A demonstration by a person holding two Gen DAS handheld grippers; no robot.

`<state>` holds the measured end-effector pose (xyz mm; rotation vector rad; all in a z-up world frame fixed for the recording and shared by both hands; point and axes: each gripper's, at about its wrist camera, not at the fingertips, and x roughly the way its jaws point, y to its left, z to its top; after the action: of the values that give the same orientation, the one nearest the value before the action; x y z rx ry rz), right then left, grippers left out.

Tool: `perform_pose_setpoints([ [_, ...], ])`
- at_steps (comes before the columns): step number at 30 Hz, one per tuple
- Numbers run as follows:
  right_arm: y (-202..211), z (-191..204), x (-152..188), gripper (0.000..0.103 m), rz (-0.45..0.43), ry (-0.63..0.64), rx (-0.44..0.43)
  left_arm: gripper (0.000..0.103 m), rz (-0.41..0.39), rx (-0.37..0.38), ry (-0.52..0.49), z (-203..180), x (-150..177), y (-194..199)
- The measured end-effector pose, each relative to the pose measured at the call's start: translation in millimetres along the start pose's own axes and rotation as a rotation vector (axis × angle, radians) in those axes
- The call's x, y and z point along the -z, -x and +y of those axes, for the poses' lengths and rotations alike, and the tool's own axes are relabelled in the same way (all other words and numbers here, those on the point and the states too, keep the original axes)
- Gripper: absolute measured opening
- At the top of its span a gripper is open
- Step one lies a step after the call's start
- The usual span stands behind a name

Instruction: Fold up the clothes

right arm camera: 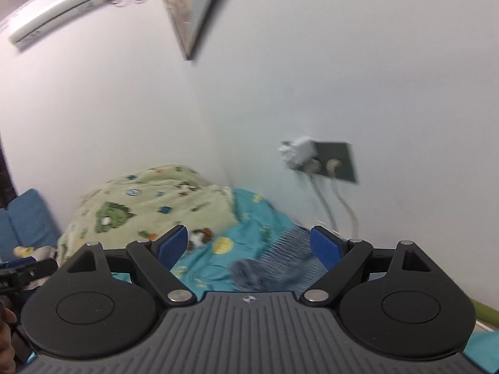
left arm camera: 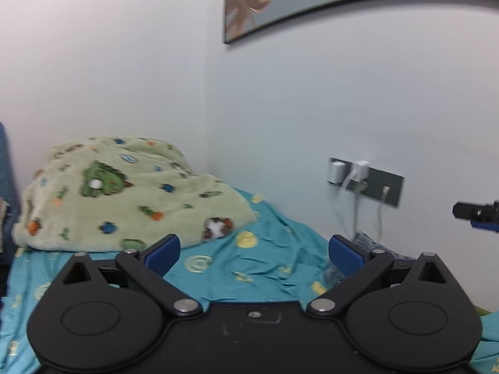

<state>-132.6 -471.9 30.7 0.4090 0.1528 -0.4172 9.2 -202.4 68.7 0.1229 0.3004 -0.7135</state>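
Fig.: both wrist views, looking across bed toward wall corner. Left gripper [left arm camera: 254,251] spread wide, nothing btwn pads, nothing held; raised above sheet [left arm camera: 265,258]. Right gripper [right arm camera: 249,246] likewise wide apart and empty; its tip also visible at right edge of left view. Garment [right arm camera: 274,265], blue-grey w/ fine stripes, lying on sheet by bed's wall-side edge, below socket plate [right arm camera: 333,162] w/ cables; seen past right gripper's pads, apart from them. In left view only a patch of it shows behind the right finger.

Green blanket [left arm camera: 124,193] heaped at far corner of bed, against wall; not part of job as far as can be told. Picture frame [left arm camera: 312,6] and AC unit [right arm camera: 53,21] on wall above.

Progress, as judged: garment looks compact, bunched into a small bundle, but blur prevents telling whether neatly folded or merely dropped. With both grippers free and lifted off bed, probably either a fold just completed or a fresh grasp pending. No stack of folded items in view; remaining work cannot be counted from here.
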Motion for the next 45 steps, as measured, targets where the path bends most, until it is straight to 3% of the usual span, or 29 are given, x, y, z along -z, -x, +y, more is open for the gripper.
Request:
perform_pose_setpoints([
  [11,6,116,-18,0.090,0.000,0.100,-0.267,0.103,-0.028,-0.191,0.066,82,2,78],
  [18,-13,190,18,0.093,0.068,0.150,-0.394,0.103,-0.009,-0.323,0.132,135,39,104],
  [25,-46,242,51,0.097,0.076,0.201,-0.490,0.103,-0.063,-0.466,0.159,157,55,101],
  [32,-77,256,81,0.101,0.054,0.305,-0.506,0.103,-0.078,-0.505,0.239,174,75,84],
  [36,-91,247,97,0.103,0.021,0.320,-0.496,0.103,-0.096,-0.533,0.215,172,85,76],
  [40,-100,234,113,0.103,0.044,0.308,-0.479,0.103,-0.059,-0.567,0.199,169,94,64],
  [45,-112,227,126,0.103,0.143,0.300,-0.467,0.103,-0.029,-0.567,0.169,162,99,54],
])
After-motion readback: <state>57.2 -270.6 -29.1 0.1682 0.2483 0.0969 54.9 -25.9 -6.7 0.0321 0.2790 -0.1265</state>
